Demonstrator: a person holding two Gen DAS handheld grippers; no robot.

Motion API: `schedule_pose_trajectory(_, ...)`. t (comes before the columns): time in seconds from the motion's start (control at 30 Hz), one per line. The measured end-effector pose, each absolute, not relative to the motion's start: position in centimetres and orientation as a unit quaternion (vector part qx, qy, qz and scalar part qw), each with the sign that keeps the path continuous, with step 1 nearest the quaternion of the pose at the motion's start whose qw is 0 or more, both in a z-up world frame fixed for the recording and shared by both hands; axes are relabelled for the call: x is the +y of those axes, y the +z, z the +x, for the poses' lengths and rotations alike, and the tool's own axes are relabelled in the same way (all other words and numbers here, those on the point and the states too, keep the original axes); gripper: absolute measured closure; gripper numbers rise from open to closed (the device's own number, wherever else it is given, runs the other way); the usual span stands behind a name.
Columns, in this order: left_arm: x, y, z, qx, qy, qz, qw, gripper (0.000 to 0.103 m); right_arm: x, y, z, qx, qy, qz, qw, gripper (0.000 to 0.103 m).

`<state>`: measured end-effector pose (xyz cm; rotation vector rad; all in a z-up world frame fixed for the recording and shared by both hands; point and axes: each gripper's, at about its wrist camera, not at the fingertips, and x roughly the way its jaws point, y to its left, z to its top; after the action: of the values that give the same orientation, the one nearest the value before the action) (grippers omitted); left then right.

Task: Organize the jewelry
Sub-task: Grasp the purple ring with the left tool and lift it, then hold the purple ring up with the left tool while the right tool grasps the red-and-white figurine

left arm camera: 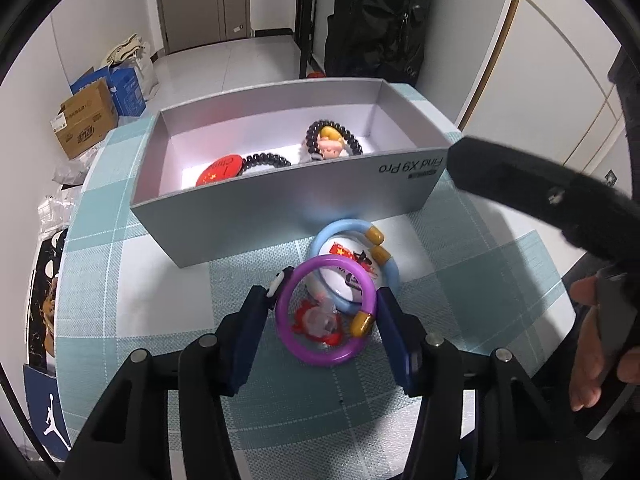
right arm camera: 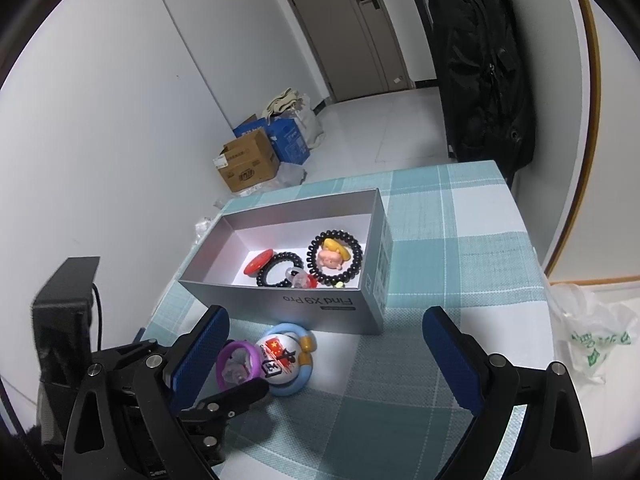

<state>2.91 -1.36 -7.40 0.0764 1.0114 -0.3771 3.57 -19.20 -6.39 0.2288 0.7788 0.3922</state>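
A purple bracelet with a gold bead lies on the checked cloth, between the fingers of my left gripper; the jaws are close on both sides, contact unclear. Under it is a red and clear charm. Beside it lie a light blue bracelet and a white badge. The silver box holds two black bead bracelets, a red badge and a figure head. My right gripper is open and empty above the cloth; the purple bracelet shows at its left.
The table has a teal checked cloth. A white plastic bag lies at its right edge. Cardboard and blue boxes stand on the floor behind. A black coat hangs at the back right.
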Motion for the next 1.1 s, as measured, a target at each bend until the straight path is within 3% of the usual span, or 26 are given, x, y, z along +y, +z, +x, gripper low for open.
schedule_pose_trajectory(1.1, 6.0, -2.2, 3.0, 0.387, -0.124, -0.063, 0.912, 0.053, -15.4, -9.1, 2.7, 0.426, 0.224, 0.053, 0.875, 0.006)
